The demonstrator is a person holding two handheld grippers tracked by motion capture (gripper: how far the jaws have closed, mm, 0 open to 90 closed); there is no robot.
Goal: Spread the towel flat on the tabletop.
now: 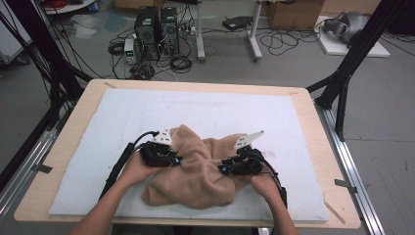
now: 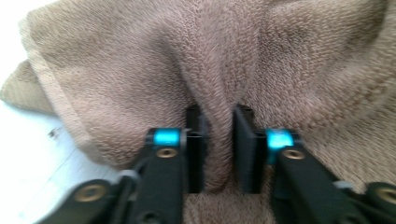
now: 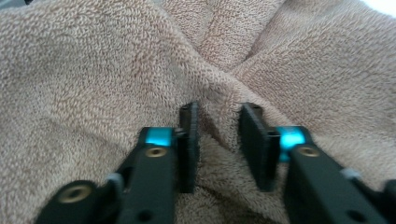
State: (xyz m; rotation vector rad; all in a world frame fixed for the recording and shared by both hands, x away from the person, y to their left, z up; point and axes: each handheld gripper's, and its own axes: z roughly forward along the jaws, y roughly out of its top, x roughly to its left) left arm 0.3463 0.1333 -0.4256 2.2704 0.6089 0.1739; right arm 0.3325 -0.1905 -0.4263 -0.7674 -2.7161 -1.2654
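A white mat (image 1: 122, 117) is lying across the wooden table (image 1: 73, 127). Beyond the far edge, two black computer towers (image 1: 156, 27) are standing on the grey floor among tangled cables (image 1: 274, 39). A cardboard box (image 1: 293, 13) is sitting far right, and black frame struts (image 1: 355, 49) are leaning at both sides.

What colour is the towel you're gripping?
Light brown, a plain tan towel with no pattern; the left gripper view shows it best.
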